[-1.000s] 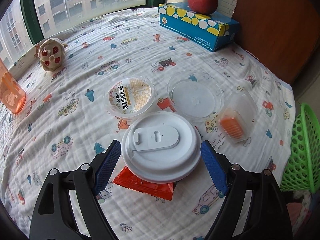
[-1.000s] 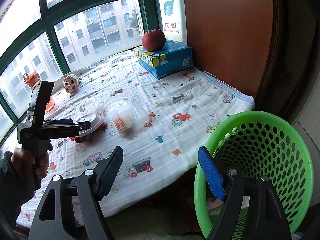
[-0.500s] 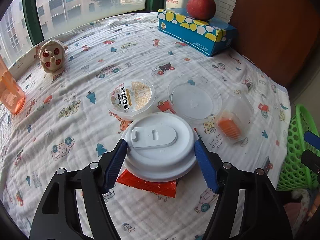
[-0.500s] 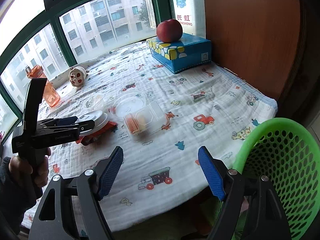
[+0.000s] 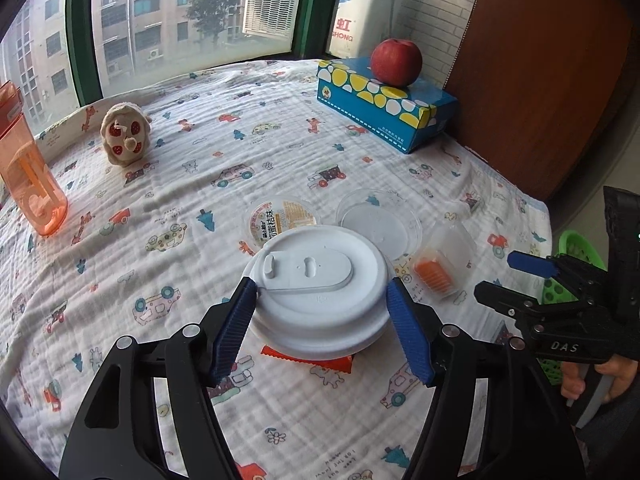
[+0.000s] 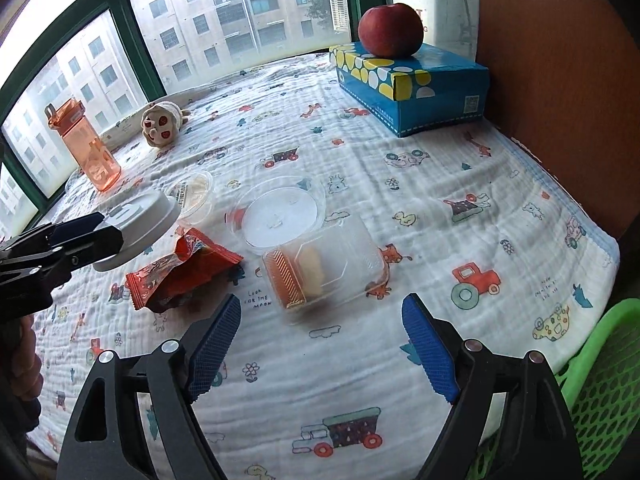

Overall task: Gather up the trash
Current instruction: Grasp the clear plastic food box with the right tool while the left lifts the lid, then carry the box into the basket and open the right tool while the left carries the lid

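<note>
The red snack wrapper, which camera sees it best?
The right wrist view. There the red snack wrapper lies in the open, crumpled on the blanket beside the clear box. In the left wrist view, the white lid held in the left gripper hides most of it; only an edge shows.

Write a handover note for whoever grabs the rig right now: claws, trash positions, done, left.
Left claw: shut on the white cup lid, lifted above the red wrapper.
Right claw: open, empty, in front of the clear clamshell box.
On the cloth: wrapper, clamshell, clear round lid, jelly cup.
Green basket at the table's right edge.
Done: lid grasped; basket contents not visible.
Left: bin the lid, then the other four.
</note>
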Tool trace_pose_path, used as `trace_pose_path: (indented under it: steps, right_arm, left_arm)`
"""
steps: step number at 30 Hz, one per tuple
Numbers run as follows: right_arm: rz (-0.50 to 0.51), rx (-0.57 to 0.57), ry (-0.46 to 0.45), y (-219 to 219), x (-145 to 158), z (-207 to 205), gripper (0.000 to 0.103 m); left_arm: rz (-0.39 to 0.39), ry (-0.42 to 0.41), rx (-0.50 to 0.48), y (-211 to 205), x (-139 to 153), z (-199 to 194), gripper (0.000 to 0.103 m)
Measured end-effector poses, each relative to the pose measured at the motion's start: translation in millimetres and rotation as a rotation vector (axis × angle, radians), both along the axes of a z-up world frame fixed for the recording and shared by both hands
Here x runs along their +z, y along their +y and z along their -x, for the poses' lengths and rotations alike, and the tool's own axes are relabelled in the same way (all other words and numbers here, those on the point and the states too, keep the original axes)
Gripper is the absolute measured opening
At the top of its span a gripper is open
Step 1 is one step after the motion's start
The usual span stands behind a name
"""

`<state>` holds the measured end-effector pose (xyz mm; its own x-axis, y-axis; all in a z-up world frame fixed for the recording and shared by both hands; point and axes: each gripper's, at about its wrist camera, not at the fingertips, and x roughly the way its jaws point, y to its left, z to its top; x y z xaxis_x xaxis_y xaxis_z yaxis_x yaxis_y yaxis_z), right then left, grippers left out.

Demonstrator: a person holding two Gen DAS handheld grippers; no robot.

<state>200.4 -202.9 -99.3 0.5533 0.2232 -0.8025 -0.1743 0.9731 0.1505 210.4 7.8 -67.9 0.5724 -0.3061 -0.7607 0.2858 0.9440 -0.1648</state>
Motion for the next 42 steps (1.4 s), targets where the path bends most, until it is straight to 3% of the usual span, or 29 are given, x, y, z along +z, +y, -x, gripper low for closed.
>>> trace_pose_path:
  steps: [11, 15, 17, 29, 42]
  right_arm:
    - [0.078, 0.047, 0.046, 10.0, -26.4, -40.0, 0.086]
    - [0.069, 0.06, 0.062, 11.5, -28.8, -42.4, 0.076]
    - [0.079, 0.062, 0.05, 13.7, -26.8, -39.8, 0.076]
    - [0.011, -0.001, -0.052, -13.2, 22.3, 10.2, 0.076]
    - [0.027, -0.146, -0.116, -67.2, 55.6, 90.7, 0.076]
  left_arm:
    - [0.043, -0.018, -0.009, 10.3, 9.3, 2.7, 0.066]
    - [0.049, -0.013, -0.011, 10.2, 8.3, 1.7, 0.066]
    - [0.055, -0.01, -0.008, 10.1, 8.3, 1.4, 0.066]
    - [0.059, -0.052, -0.028, -1.6, 27.8, 20.1, 0.066]
    - [0.072, -0.101, -0.128, -55.6, 54.7, 57.4, 0.066]
